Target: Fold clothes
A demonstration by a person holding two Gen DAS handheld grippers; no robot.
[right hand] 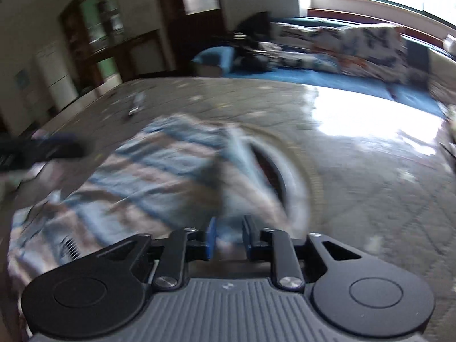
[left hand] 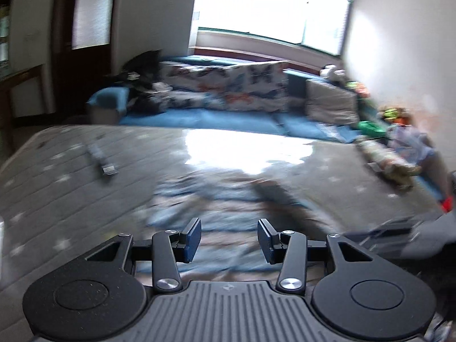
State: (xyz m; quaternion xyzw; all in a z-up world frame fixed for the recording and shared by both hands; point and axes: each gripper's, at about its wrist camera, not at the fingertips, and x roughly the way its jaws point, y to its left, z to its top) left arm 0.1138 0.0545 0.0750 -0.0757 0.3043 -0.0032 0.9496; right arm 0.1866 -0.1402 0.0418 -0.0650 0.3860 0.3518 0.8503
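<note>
On the left, the left tool point(left hand: 229, 238) is hanging released, its blue-padded fingers point(left hand: 191, 240) standing well apart with nothing between them, low over the striped garment point(right hand: 148, 171). That garment, a soft, thin cloth in bands of blue, tan and white with a pale ribbed collar point(right hand: 285, 168), is lying rumpled on the quilted grey mattress point(left hand: 57, 176), whose stitched surface is catching a hard glare from the window point(left hand: 270, 8). A small dark object point(left hand: 102, 162) is sitting apart on the mattress, too blurred to name. Moving right, the right tool point(right hand: 229, 235) is clenching a bunched edge of the cloth near the collar, the fabric pinched between its pads and pulling into limp folds. Both views are smearing with motion, so the shirt's outline is hard to read. It looks like the garment is being drawn out or turned over partway through a fold; which, the blur is not settling. The next move is calling for a steady pull that is keeping the floppy cloth flat, as it will be sagging and creasing wherever it is unsupported.
</note>
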